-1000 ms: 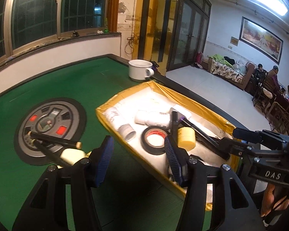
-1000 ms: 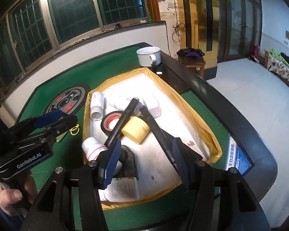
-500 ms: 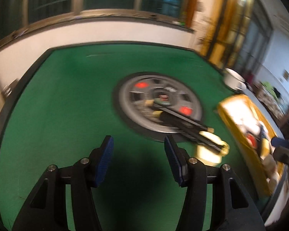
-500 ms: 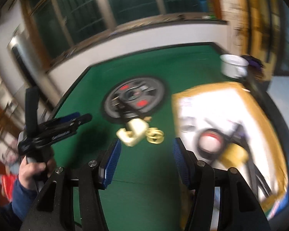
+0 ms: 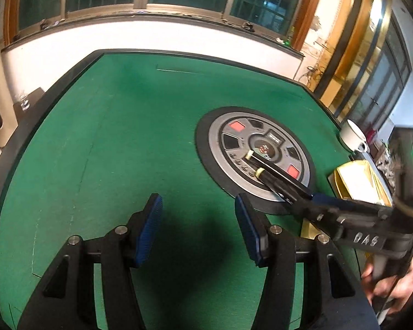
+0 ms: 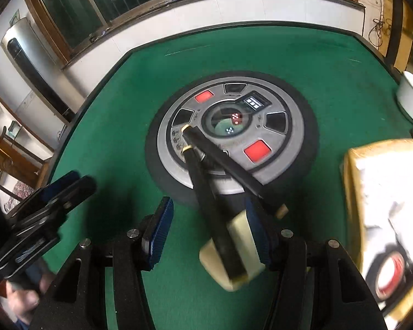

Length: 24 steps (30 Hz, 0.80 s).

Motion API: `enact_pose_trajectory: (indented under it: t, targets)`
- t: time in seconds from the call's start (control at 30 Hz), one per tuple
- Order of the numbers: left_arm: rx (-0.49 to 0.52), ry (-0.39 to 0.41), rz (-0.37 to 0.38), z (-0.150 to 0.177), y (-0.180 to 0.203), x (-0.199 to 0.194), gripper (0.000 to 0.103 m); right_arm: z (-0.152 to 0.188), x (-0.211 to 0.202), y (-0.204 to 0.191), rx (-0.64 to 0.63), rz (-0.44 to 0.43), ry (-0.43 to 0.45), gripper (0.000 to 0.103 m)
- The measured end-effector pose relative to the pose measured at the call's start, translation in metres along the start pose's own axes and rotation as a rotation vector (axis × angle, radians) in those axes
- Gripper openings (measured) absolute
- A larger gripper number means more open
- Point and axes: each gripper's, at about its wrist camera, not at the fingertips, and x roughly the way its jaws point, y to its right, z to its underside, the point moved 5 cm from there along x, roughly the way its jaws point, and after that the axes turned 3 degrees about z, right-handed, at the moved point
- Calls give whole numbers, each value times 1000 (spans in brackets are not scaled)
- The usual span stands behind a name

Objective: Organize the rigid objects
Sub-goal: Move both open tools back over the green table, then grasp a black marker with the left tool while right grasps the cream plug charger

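Your left gripper [image 5: 198, 229] hangs with jaws apart, only green felt [image 5: 110, 151] between them. Your right gripper [image 6: 209, 231] is parted too, gripping nothing; the cream block [image 6: 238, 250] carrying two black pens [image 6: 206, 178] lies against its right pad, beside the round dice panel [image 6: 231, 134]. Yellow-rimmed tray [image 6: 352, 192] sits right.

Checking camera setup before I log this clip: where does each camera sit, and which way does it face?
Left wrist: on the left gripper, angled down at bare green table; the right gripper's body and hand enter from the right.
Right wrist: on the right gripper, angled down at two black pens and a cream block; left gripper at left.
Shared: round centre console, pens, white mug, yellow tray.
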Motion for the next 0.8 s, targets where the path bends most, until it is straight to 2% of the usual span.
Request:
enact_pose_trajectory:
  t: [0.07,0.17,0.2,0.3,0.37,0.43,0.5,0.63,0.8]
  targets:
    - [-8,3,-9,-1,-4,0,53,2,2,-8,0,-26,4,50]
    - [-23,-4,1,-2,-7,2,53,15,-5,-40,3,-250,-33,52]
    - [-24,-9,6,-1,-7,3,53,18,-9,-45,-2,-265,-30,51]
    - [-12,-27,45,1,-3,7,53,22,-34,-43,-2,-180,57,51]
    - [10,-57,71,5,6,14,53,26,-47,-29,54,-93,100,52]
    - [34,-84,86,9,14,18,53,35,-59,-14,126,-87,125,55]
    - [64,-103,0,14,16,26,53,47,-65,-1,194,-88,134,56]
    - [68,-174,-31,23,15,45,53,56,-65,14,215,-47,121,56]
    - [181,-124,-141,21,23,53,54,59,-56,38,255,11,91,62]
